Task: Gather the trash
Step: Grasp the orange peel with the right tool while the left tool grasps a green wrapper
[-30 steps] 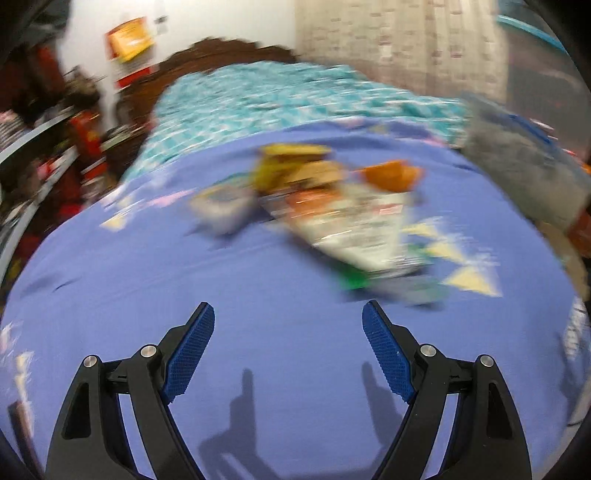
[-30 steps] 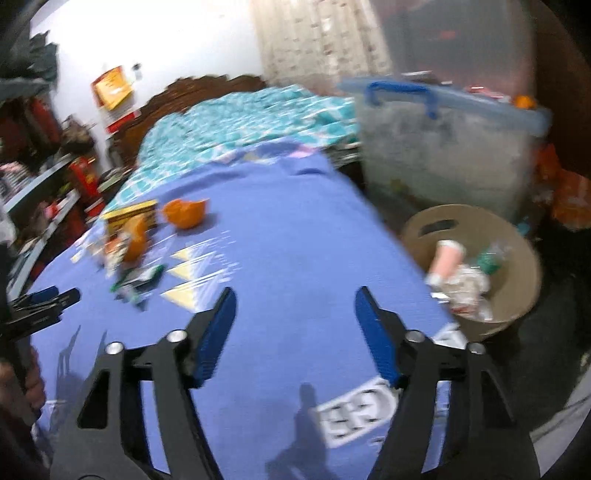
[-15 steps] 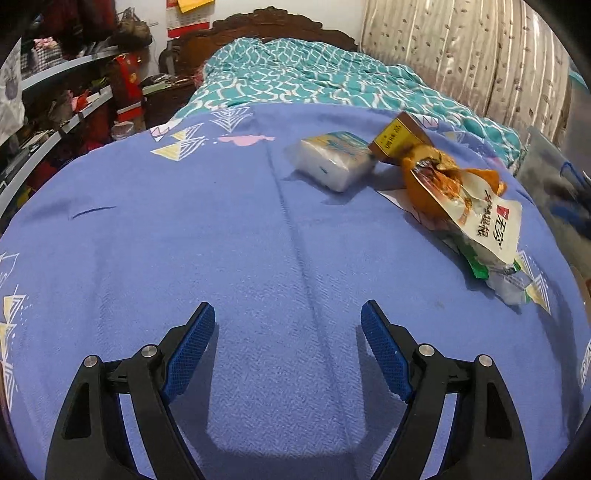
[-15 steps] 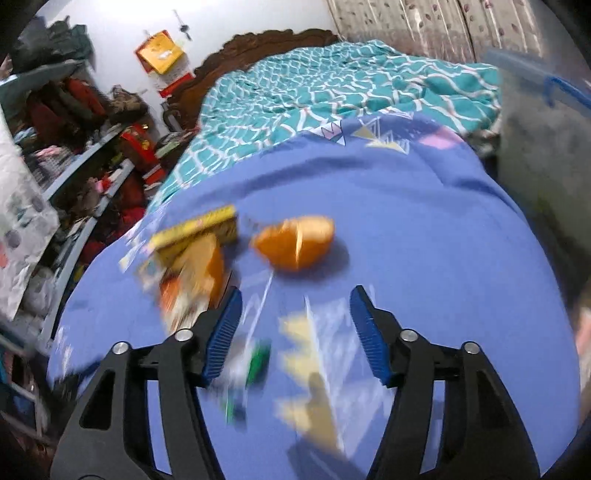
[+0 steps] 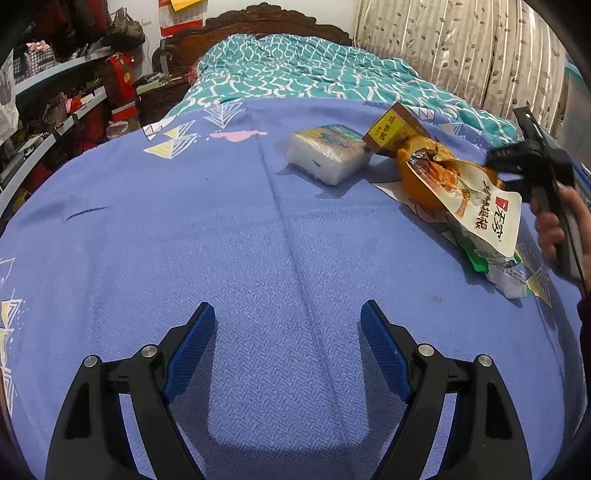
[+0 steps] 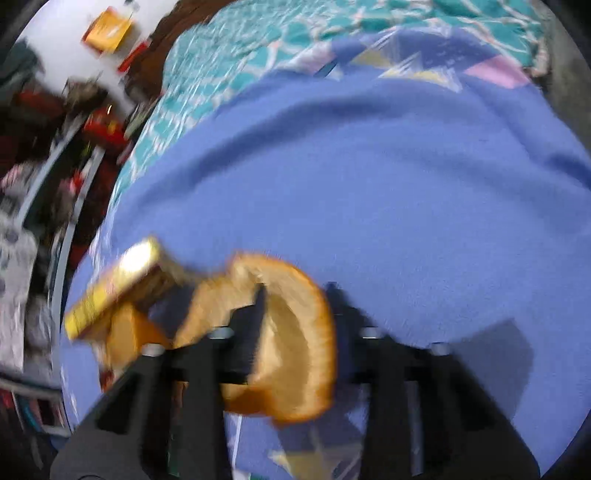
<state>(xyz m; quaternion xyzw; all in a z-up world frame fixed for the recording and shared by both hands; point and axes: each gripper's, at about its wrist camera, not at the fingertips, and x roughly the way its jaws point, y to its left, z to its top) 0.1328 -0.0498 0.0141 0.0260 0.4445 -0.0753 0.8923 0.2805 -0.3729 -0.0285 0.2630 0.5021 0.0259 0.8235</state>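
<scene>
Trash lies on a blue bedspread (image 5: 258,240). In the left wrist view I see a white tissue pack (image 5: 327,153), a yellow-brown box (image 5: 395,129), a printed snack bag (image 5: 476,206) over orange peel (image 5: 417,184), and wrappers (image 5: 506,273). My left gripper (image 5: 286,347) is open and empty, low over bare bedspread. My right gripper (image 5: 524,162) comes in from the right by the peel. In the blurred right wrist view the right gripper (image 6: 291,325) is open, its fingers on either side of the orange peel (image 6: 291,332), the box (image 6: 114,288) to its left.
A teal patterned quilt (image 5: 314,74) covers the bed's far end below a dark wooden headboard (image 5: 258,22). Cluttered shelves (image 5: 55,110) stand along the left. Curtains (image 5: 461,55) hang at the back right.
My right gripper has dropped toward the orange peel, which now sits between its fingers. My left gripper has held about still over the bedspread. The right hand has entered the left view.
</scene>
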